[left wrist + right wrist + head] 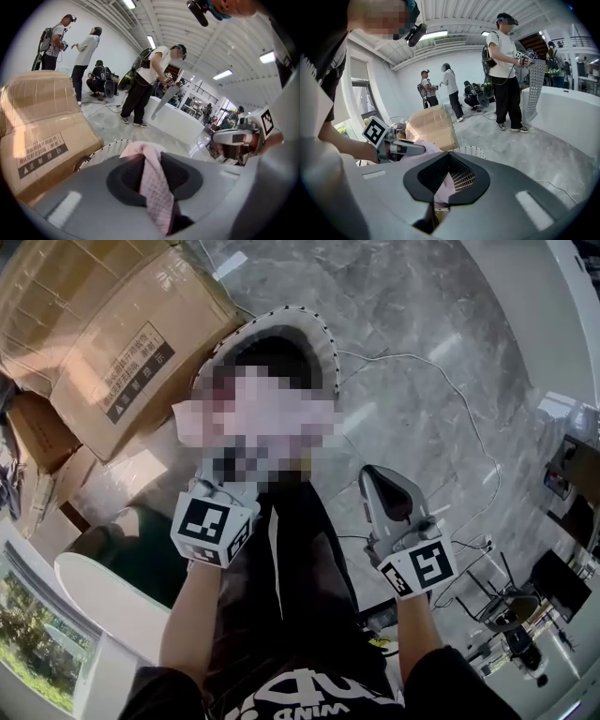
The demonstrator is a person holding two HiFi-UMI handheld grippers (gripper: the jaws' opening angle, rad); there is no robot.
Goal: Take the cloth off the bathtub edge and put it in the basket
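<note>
The head view hides the tips of my left gripper [151, 161] and most of the cloth [157, 197]; its own view shows narrow jaws pinching that one pink cloth, over the one basket [323, 338] at twelve o'clock; my right gripper [449, 154], at three o'clock, is closed, empty.

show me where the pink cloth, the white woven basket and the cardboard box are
pink waffle-weave cloth [155, 192], left gripper view, on the hanging middle fold
white woven basket [281, 322], head view, on its far rim
brown cardboard box [103, 324], head view, on its top flap
</note>
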